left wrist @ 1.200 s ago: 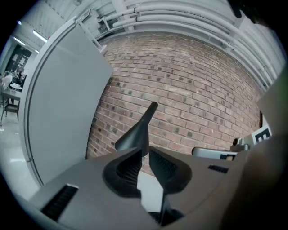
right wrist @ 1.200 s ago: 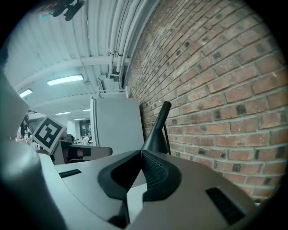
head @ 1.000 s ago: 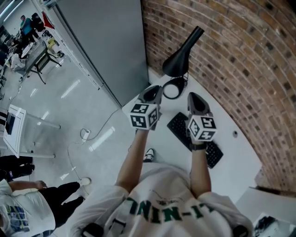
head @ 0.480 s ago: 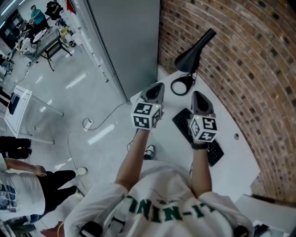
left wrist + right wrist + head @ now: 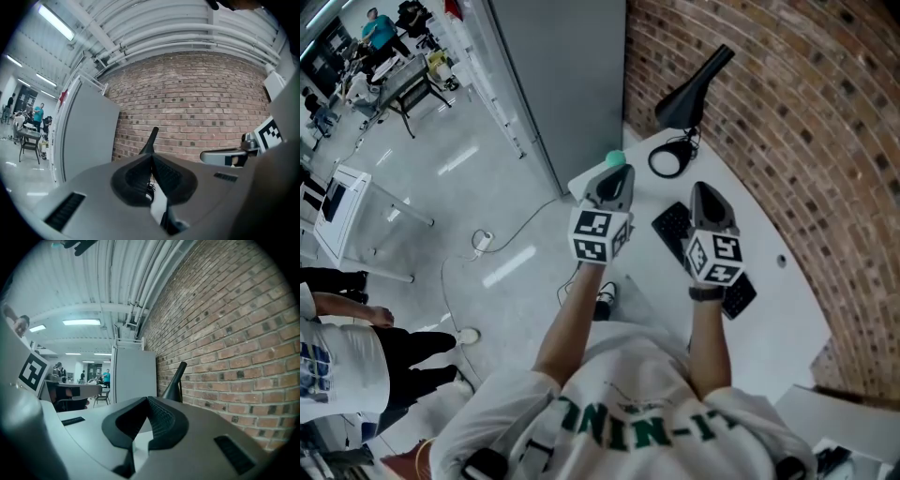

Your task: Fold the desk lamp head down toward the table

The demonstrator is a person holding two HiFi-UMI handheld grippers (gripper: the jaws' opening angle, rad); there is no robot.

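Observation:
A black desk lamp (image 5: 689, 94) stands at the table's far end by the brick wall, its cone head raised and tilted, above its round base (image 5: 667, 161). My left gripper (image 5: 612, 173) hovers over the table's left edge, short of the base, with its jaws shut on nothing. My right gripper (image 5: 705, 190) hangs over the black keyboard (image 5: 673, 225), level, jaws shut and empty. The lamp (image 5: 151, 140) rises beyond the closed left gripper (image 5: 151, 157) in the left gripper view. It also shows as the lamp (image 5: 174, 383) past the right gripper (image 5: 148, 400) in the right gripper view. Neither gripper touches it.
The white table (image 5: 787, 300) runs along the brick wall (image 5: 806, 122). A tall grey cabinet (image 5: 553, 75) stands left of the lamp. A small teal thing (image 5: 616, 157) shows just past the left gripper's tip. People and desks fill the floor at far left.
Both grippers have drifted a little across the table while the head view shifted. The left one now sits over the table's left edge. The lamp stands as before.

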